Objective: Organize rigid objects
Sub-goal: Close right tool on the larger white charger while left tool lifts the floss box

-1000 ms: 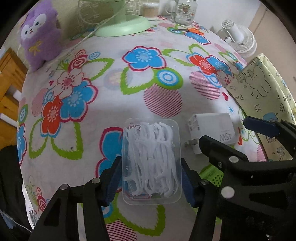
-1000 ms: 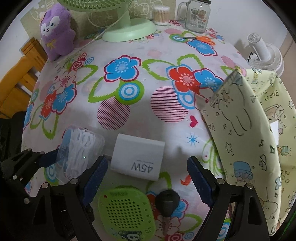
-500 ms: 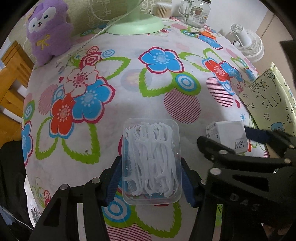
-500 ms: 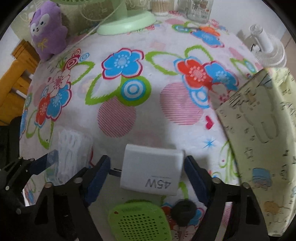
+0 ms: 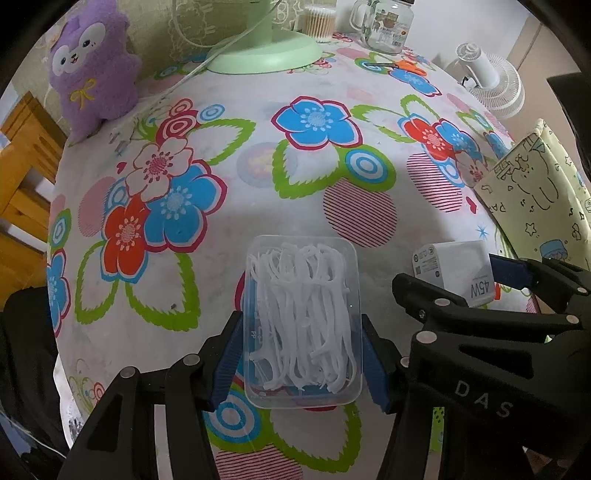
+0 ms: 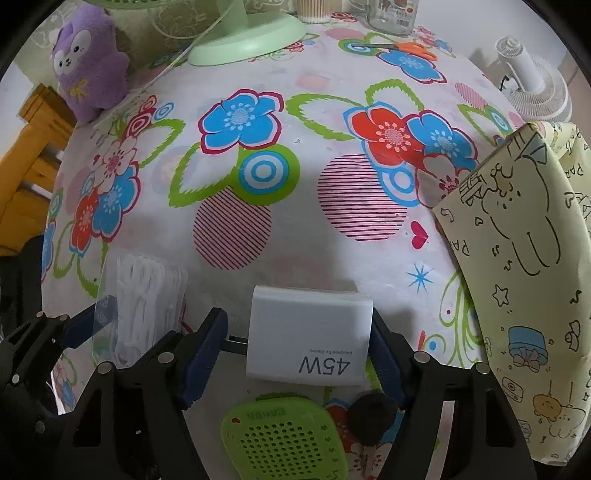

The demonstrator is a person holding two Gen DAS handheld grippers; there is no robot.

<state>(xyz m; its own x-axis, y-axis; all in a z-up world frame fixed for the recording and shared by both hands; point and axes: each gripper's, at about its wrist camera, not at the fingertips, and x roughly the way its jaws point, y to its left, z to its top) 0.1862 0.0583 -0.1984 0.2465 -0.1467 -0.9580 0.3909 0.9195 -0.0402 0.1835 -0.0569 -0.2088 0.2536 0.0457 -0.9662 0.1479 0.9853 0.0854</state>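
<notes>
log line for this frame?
left claw: shut on floss box | right claw: closing around charger | both over table

I logged a table under a flowered cloth (image 5: 258, 173), wooden furniture (image 5: 22, 177) at its left, a pale wall (image 5: 436, 22) behind, a white fan (image 6: 532, 85) at right.

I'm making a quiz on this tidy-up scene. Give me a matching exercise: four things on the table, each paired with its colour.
Things:
1. plush toy
2. charger marked 45W
3. perforated gadget
4. scissor handles

Colours:
A. orange
B. white
C. purple
D. green

Pairs: 1-C, 2-B, 3-D, 4-A
</notes>
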